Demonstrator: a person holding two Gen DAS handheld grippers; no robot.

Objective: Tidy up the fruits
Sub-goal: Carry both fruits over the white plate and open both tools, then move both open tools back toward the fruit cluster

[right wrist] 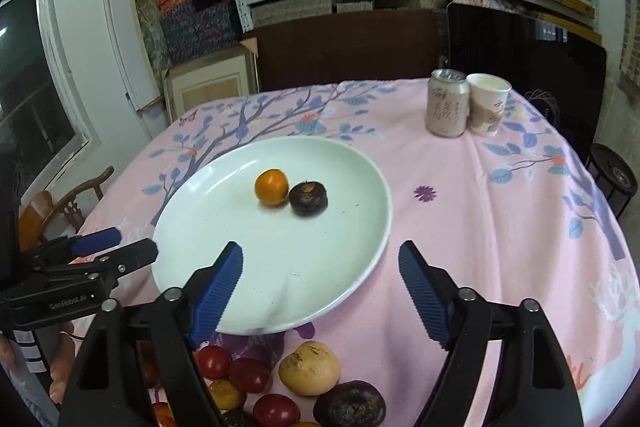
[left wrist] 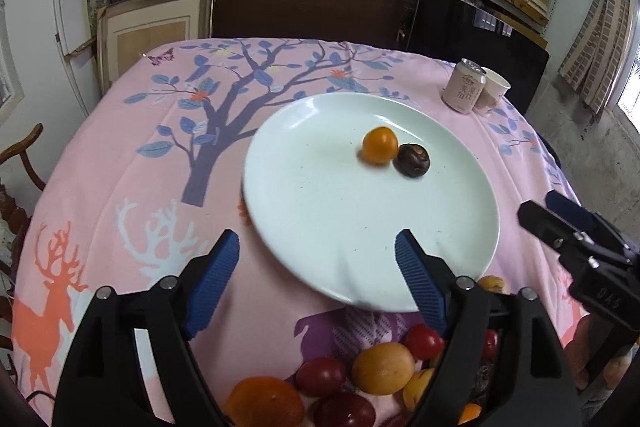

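Right now both grippers hang above the near edge of a white plate [left wrist: 320,195] on a table [right wrist: 480,211] draped in a pink cloth printed with trees and deer. The left gripper [left wrist: 318,251] has its blue fingers [left wrist: 216,275] spread wide with nothing between them; the plate's near rim shows in the gap. The right gripper [right wrist: 320,263] is likewise spread and empty, its left finger over the plate and its right finger over bare cloth at about 4 o'clock from the plate.

On the plate, an orange fruit [right wrist: 271,186] and a dark brown fruit [right wrist: 308,197] sit touching each other, the brown one at 3 o'clock of the orange one, both in the far half of the plate.

Just off the plate at 6 o'clock lies a heap of fruit [right wrist: 280,383] on the cloth: small red ones, yellow ones, a pale tan one and a dark wrinkled one, crowded together.

Far off at roughly 1 o'clock from the plate, a drink can [right wrist: 447,103] stands upright with a paper cup [right wrist: 486,103] right beside it.
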